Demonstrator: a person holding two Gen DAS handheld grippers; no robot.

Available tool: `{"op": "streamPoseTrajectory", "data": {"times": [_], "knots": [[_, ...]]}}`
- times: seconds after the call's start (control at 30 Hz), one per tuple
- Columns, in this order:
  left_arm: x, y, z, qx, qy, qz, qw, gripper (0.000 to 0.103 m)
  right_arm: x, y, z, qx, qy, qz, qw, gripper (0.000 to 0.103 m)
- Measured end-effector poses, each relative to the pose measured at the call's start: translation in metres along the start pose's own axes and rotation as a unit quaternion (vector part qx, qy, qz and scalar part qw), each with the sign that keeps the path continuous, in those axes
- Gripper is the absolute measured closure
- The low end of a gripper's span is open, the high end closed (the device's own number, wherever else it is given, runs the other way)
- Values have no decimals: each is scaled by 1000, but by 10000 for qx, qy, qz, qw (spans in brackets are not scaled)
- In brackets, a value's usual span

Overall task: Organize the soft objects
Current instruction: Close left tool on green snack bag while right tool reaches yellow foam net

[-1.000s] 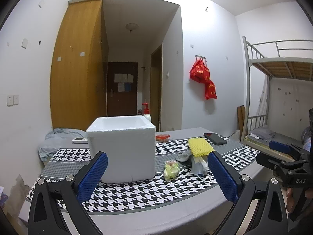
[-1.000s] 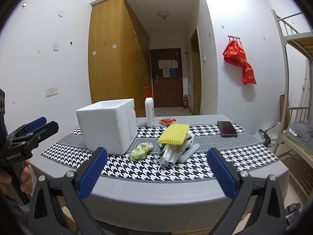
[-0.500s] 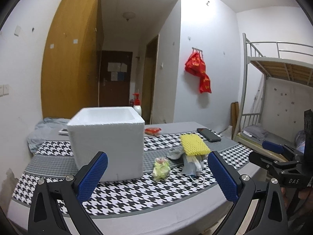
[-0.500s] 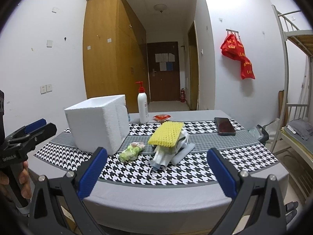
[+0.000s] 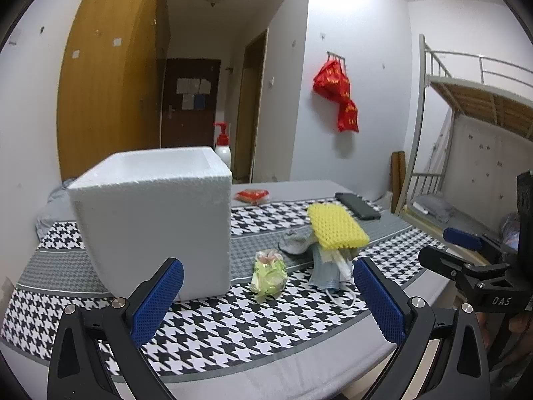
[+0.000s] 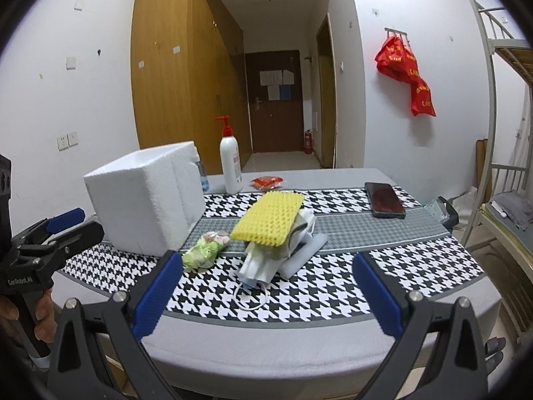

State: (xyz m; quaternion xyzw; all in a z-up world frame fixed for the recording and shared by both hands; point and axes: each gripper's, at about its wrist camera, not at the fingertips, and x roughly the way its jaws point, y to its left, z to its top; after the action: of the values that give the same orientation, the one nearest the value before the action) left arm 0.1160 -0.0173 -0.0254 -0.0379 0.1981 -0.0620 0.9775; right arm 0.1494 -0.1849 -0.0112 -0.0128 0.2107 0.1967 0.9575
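As I close in on table (image 6: 299,343), foam box (image 5: 153,220) looms larger; both hand-held grippers, left (image 5: 266,296) and right (image 6: 266,293), spread wide, empty; soft pile (image 6: 276,233) untouched, first pick next.

The white foam box (image 5: 153,223) is hiding its own inside; the yellow foam sponge (image 6: 268,218) is covering most of the pile beneath, toward six o'clock.
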Motion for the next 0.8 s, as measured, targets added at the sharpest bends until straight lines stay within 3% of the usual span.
{"op": "streamPoseTrajectory", "data": {"times": [0.8], "knots": [[87,-20,-3,262,1044,-27,9942,1,51,-33,0,77,476,150,9987,0]]}}
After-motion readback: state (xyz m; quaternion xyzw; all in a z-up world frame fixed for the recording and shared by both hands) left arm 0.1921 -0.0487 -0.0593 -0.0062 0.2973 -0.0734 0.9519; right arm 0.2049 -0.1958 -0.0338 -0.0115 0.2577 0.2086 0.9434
